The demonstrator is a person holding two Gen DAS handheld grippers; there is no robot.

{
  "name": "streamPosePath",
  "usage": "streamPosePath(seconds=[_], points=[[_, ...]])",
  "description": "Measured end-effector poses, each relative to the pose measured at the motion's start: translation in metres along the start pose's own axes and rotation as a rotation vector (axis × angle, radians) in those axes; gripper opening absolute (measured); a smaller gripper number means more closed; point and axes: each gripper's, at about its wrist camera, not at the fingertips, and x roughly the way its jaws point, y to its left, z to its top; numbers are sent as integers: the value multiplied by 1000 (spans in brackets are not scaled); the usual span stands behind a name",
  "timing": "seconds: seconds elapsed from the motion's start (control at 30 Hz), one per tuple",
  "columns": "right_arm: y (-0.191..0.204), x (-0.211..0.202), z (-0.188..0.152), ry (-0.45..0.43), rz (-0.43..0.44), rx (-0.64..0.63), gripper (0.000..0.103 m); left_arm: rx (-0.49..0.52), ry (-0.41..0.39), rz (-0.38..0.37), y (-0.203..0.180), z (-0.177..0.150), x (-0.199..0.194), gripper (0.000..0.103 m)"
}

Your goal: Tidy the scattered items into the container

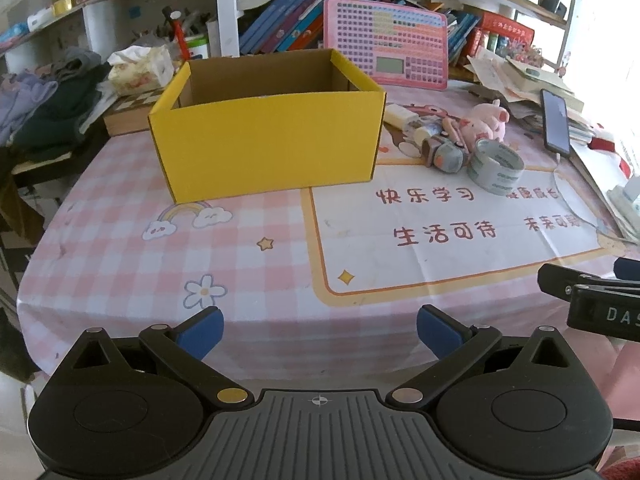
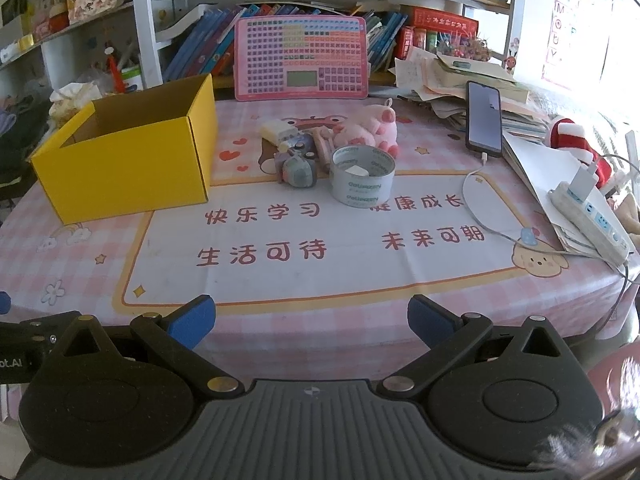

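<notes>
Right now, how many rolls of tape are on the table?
1 clearly: the large tape roll in front of the pink pig plush. The small items clustered left of it may include smaller rolls; too cluttered to tell.

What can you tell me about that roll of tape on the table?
The roll of tape is a wide ring of greyish, glossy film with faint green lettering around its side. It lies flat on the pink checked tablecloth, hole upward, with a small pale piece showing inside the hole. It sits at the front of the small pile of items, just before the pink plush pig and beside a small grey toy, right of the yellow box. Nothing grips it.
</notes>
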Motion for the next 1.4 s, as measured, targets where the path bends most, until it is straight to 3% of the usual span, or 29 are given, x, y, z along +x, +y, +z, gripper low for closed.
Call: streamPosePath(seconds=[0.8, 1.4], points=[[2, 3, 3, -1, -2, 1, 103, -18, 8, -34, 4, 2, 2, 103], [4, 1, 3, 1, 37, -15, 103, -28, 14, -14, 7, 1, 0, 103]])
